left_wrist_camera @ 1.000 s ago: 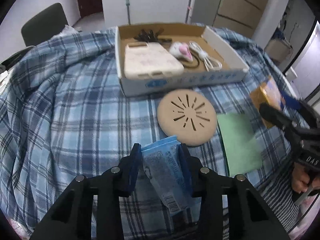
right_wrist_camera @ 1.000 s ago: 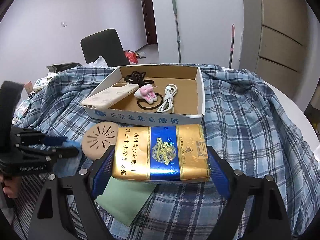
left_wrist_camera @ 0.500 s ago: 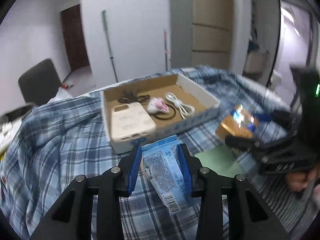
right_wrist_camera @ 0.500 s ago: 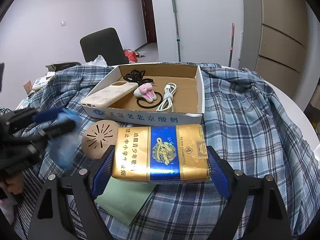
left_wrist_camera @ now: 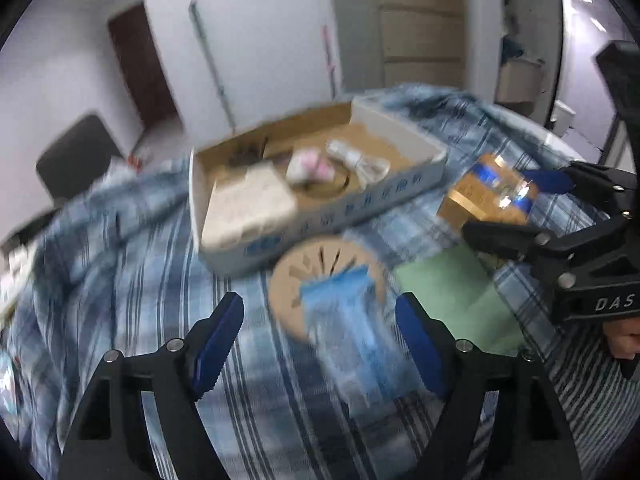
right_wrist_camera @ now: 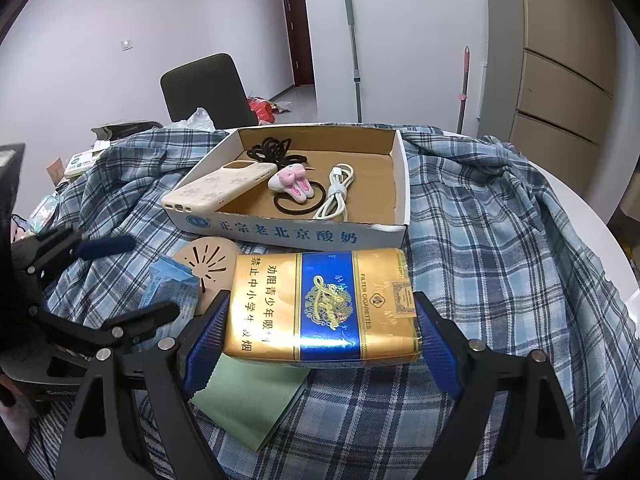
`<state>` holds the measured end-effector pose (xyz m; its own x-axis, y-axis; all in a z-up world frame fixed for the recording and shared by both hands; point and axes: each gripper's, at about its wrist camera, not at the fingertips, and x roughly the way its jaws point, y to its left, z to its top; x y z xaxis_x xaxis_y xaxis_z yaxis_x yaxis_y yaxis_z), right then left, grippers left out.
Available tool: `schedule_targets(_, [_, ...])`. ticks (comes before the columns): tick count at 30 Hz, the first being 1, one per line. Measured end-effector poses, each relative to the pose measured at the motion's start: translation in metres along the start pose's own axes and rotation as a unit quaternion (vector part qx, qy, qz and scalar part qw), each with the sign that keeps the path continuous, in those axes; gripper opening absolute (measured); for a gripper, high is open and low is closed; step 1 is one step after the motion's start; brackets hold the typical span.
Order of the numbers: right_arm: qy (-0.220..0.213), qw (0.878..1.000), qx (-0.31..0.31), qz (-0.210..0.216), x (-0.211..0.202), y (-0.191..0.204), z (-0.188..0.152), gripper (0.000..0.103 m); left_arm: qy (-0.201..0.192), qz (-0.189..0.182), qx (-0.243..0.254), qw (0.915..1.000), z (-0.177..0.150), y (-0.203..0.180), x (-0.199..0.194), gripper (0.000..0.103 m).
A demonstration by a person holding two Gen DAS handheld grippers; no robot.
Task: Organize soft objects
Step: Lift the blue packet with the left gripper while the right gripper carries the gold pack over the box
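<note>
Right gripper (right_wrist_camera: 322, 344): jaws spread about as wide as the gold-and-blue soft cigarette pack (right_wrist_camera: 324, 304), blue pads pressed on both short ends, pack level and lifted clear of the plaid cloth. A grip across the length probably keeps the soft pack from crumpling; my guess is it's staged for the box at 12 o'clock. Under it at 7 o'clock lies a pale green flat sheet (right_wrist_camera: 248, 400), flat on the blue plaid fabric table cover (right_wrist_camera: 500, 280). Left gripper (left_wrist_camera: 320, 332): jaws wide open, gripping nothing; the blue plastic tissue packet (left_wrist_camera: 348, 332) sits between the pads without touching either, heavily blurred, so I can't tell if it's resting or mid-drop. In the right wrist view the packet lies crumpled on the cloth, its top edge against the tan round slotted disc (right_wrist_camera: 212, 264) at 10 o'clock of the pack. Beyond, at 12 o'clock, is the shallow cardboard tray box with blue print (right_wrist_camera: 304, 236). It holds a cream phone case (right_wrist_camera: 220, 188) propped on the near-left wall, a pink-and-white plush bunny hair tie (right_wrist_camera: 290, 184), a white coiled cable (right_wrist_camera: 336, 192) and black hair bands (right_wrist_camera: 272, 150). The right half of the floor is free, a likely spot for the remaining soft items.
</note>
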<state>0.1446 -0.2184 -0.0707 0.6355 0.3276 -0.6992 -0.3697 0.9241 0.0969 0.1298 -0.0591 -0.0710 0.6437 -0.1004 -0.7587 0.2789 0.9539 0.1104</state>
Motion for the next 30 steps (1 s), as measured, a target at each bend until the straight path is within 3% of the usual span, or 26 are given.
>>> schedule_targets(3, [0.001, 1.0, -0.001, 0.0, 0.0, 0.001, 0.0, 0.085, 0.053, -0.044, -0.041, 0.9968, -0.005, 0.006, 0.004, 0.08])
schedule_targets(6, [0.004, 1.0, 0.001, 0.0, 0.001, 0.002, 0.0, 0.085, 0.067, -0.074, -0.057, 0.9934, -0.007, 0.004, 0.005, 0.074])
schedule_targets(8, [0.004, 1.0, 0.002, 0.0, 0.001, 0.001, 0.0, 0.085, 0.066, -0.063, -0.042, 0.9949, -0.007, -0.002, 0.004, 0.055])
schedule_targets(12, [0.002, 1.0, 0.0, -0.001, 0.0, 0.002, -0.001, 0.085, 0.092, -0.06, -0.034, 0.9934, -0.012, -0.006, 0.016, 0.047])
schedule_targets(17, [0.002, 1.0, 0.002, -0.001, 0.0, 0.001, 0.0, 0.085, 0.086, -0.039, -0.024, 0.9953, -0.013, -0.004, 0.019, 0.039])
schedule_targets(20, [-0.004, 1.0, 0.001, -0.003, -0.002, 0.001, 0.0, 0.085, 0.05, -0.037, -0.014, 0.998, -0.01, -0.005, 0.01, 0.039])
schedule_targets(24, [-0.009, 1.0, -0.004, -0.009, -0.004, 0.003, -0.001, 0.085, -0.056, -0.01, -0.007, 0.9983, -0.006, -0.007, -0.016, 0.039])
schedule_targets(30, [-0.034, 0.999, -0.011, -0.013, -0.014, 0.007, -0.002, 0.085, -0.108, -0.011, -0.042, 0.9932, -0.006, 0.003, -0.027, 0.039])
